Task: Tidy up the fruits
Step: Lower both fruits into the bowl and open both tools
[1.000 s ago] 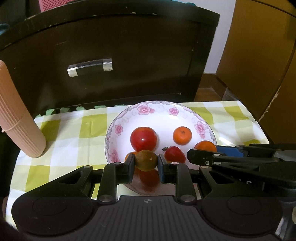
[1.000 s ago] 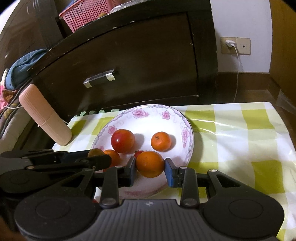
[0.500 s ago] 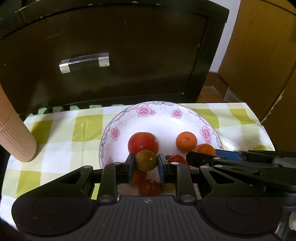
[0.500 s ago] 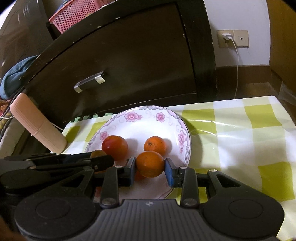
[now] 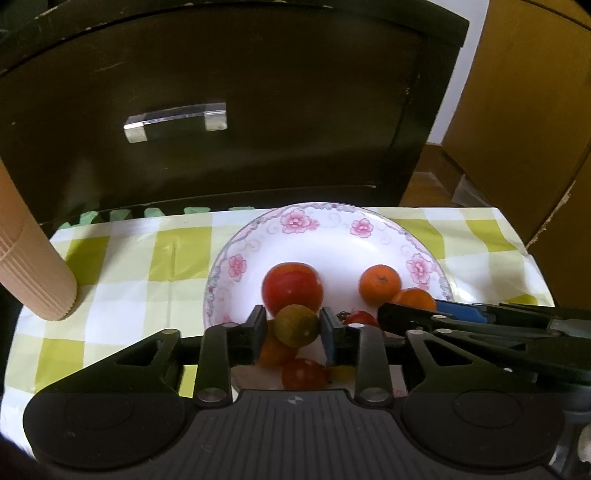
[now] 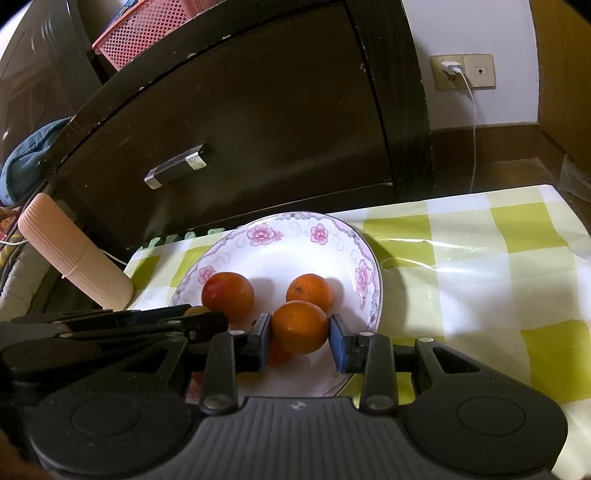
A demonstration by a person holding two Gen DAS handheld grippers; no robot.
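1. My left gripper (image 5: 296, 325) is closed on a greenish-brown fruit (image 5: 297, 325), its two fingers pressed against the fruit's sides, above the near part of the plate (image 5: 258, 236).
2. My right gripper (image 6: 300, 328) clamps an orange (image 6: 300, 326) the same way, held over the plate's near right side.
3. On the plate, a red apple (image 5: 291, 286) sits just behind the greenish fruit, and a second orange (image 5: 379, 282) lies to its right, apart from it.
4. Under my left fingers I see a small orange fruit (image 5: 273, 349) and a red tomato (image 5: 303, 373); another tomato (image 5: 364, 318) peeks out beside the right finger.
5. The plate is white with pink flowers on its rim and rests on a green-and-white checked tablecloth (image 6: 480, 258).
6. A ribbed beige roll (image 5: 26, 273) leans at the cloth's left edge, well apart from the plate.
7. Behind the table stands a dark cabinet (image 5: 258, 92) with a metal handle (image 5: 175, 116).
8. In the right view a pink basket (image 6: 147, 26) sits on top of it, and a charger (image 6: 451, 67) is plugged into the wall.
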